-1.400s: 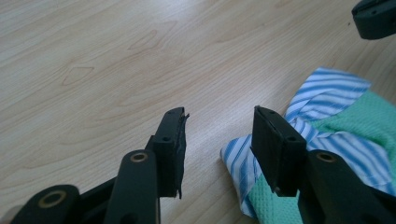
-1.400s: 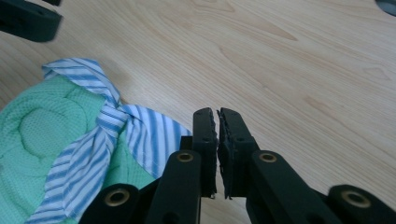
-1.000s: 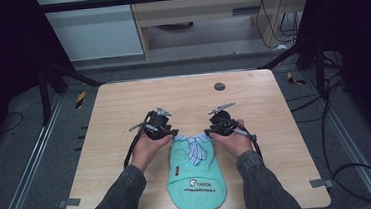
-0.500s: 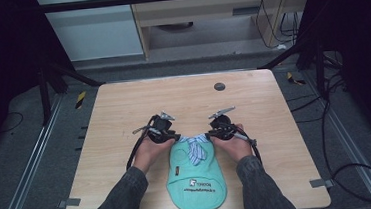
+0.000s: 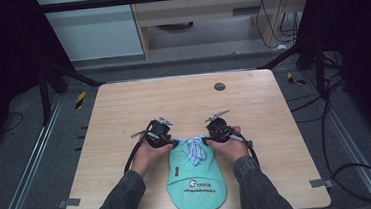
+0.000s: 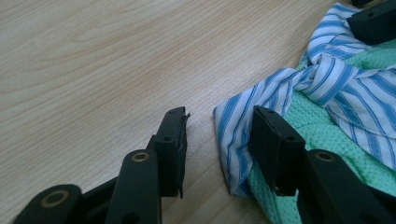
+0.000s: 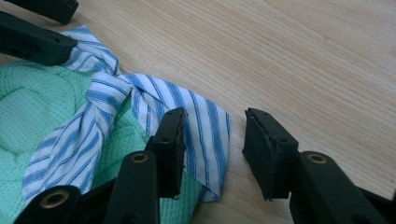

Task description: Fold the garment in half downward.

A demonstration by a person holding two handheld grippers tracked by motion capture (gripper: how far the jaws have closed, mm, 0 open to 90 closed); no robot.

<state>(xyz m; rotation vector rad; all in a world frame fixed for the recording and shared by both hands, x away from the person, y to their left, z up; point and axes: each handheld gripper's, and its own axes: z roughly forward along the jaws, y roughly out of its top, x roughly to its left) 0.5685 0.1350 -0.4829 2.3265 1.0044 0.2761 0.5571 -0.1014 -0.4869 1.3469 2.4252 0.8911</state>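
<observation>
On the desk (image 5: 124, 119), near its front edge: a green bib (image 5: 196, 184) laid flat, striped ties (image 5: 194, 148) knotted at its far end. Knot apparently made; tie ends yet to be let lie or tidied. Left gripper (image 6: 219, 140) wide, straddling one striped tie end (image 6: 233, 140); right gripper (image 7: 212, 140) wide, over the other end (image 7: 205, 135), clamping nothing. Compared with a second ago, both drawn nearer the front edge and closer together.

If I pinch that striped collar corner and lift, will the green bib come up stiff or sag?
Likely sag: the striped collar is thin, creased cloth knotted at the middle. The green bib lies flat on the table, so it probably drapes and trails. It looks light; the left gripper and right gripper stand open.
</observation>
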